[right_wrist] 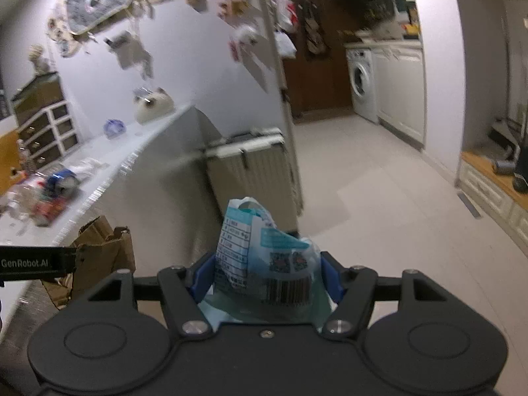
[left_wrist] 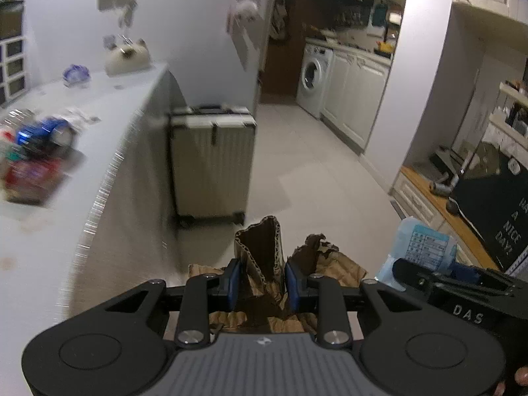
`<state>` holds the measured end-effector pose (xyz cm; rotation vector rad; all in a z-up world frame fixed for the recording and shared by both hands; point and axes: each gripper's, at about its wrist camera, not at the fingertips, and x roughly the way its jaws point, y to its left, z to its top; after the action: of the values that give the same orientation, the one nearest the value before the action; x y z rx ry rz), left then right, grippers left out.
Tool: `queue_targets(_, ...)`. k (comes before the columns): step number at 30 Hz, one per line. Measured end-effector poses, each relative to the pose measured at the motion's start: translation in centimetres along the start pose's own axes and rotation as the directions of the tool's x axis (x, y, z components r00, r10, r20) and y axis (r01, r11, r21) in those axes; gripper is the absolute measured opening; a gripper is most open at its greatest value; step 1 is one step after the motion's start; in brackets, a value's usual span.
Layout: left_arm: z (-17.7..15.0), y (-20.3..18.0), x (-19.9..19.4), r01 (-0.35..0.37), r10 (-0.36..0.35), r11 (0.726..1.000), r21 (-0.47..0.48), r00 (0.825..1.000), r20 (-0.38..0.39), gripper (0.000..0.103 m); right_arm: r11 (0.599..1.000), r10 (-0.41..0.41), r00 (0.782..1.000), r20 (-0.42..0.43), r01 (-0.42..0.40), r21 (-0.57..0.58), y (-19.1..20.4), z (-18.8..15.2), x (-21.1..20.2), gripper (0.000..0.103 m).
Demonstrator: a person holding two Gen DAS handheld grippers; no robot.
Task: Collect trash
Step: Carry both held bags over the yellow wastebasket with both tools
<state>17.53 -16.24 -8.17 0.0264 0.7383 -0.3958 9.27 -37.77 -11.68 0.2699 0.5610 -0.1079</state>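
Currently left gripper point(left_wrist: 263, 279) clamps torn corrugated cardboard point(left_wrist: 260, 247); right gripper point(right_wrist: 265, 279) clamps a crinkly teal plastic wrapper point(right_wrist: 264, 257).

free: tiled floor point(left_wrist: 313, 165) ahead | blocked: counter point(left_wrist: 115, 165) left; suitcase point(left_wrist: 213, 165) beside it

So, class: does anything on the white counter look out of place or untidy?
Yes. A blurred heap of litter, including a blue can lying on its side, clutters the near end of the white counter.
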Motion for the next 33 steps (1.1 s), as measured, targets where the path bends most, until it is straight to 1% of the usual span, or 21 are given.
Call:
queue_targets(5,-1.3,-1.2,5.7,0.032,-0.034,0.999,-0.021,0.997,-0.075,0.030,0.997,-0.036,0.997,-0.068,0.040,0.066,-3.4,-2.4,4.1,0.067)
queue_targets(8,-2.3,-1.1,9.7,0.045,-0.050,0.997,-0.057,0.994,-0.094,0.030,0.992,-0.040,0.994,-0.105,0.053,0.117,-5.2,-3.8,6.9,0.067)
queue_targets(14,-3.9,-0.2,17.8,0.024,-0.039,0.995,-0.092,0.986,-0.162,0.030,0.972,-0.052,0.978,-0.200,0.096,0.214,-8.1,-6.4,13.1,0.067)
queue_targets(18,-4.1,0.6,22.8,0.026,-0.050,0.992,-0.122,0.979,-0.197,0.030,0.965,-0.054,0.967,-0.247,0.114,0.234,-9.0,-7.3,17.7,0.067)
queue_targets(22,-4.2,1.3,28.1,0.022,-0.058,0.986,-0.162,0.973,-0.222,0.030,0.955,-0.036,0.960,-0.278,0.115,0.273,-9.9,-8.4,22.1,0.067)
queue_targets(25,-4.6,2.1,31.6,0.022,-0.077,0.975,-0.220,0.966,-0.246,0.030,0.953,-0.031,0.955,-0.296,0.118,0.280,-10.2,-9.2,24.8,0.067)
queue_targets(27,-4.9,2.8,34.1,0.001,-0.071,0.969,-0.246,0.959,-0.275,0.030,0.952,-0.034,0.952,-0.305,0.124,0.281,-10.3,-9.6,26.7,0.068)
queue_targets(30,-5.4,3.7,36.9,-0.031,-0.053,0.962,-0.272,0.954,-0.296,0.030,0.948,-0.037,0.944,-0.329,0.138,0.288,-10.6,-10.2,29.7,0.068)
queue_targets(33,-6.0,4.5,38.8,-0.038,-0.058,0.955,-0.293,0.948,-0.314,0.031,0.948,-0.039,0.932,-0.360,0.148,0.282,-10.6,-10.6,32.6,0.068)
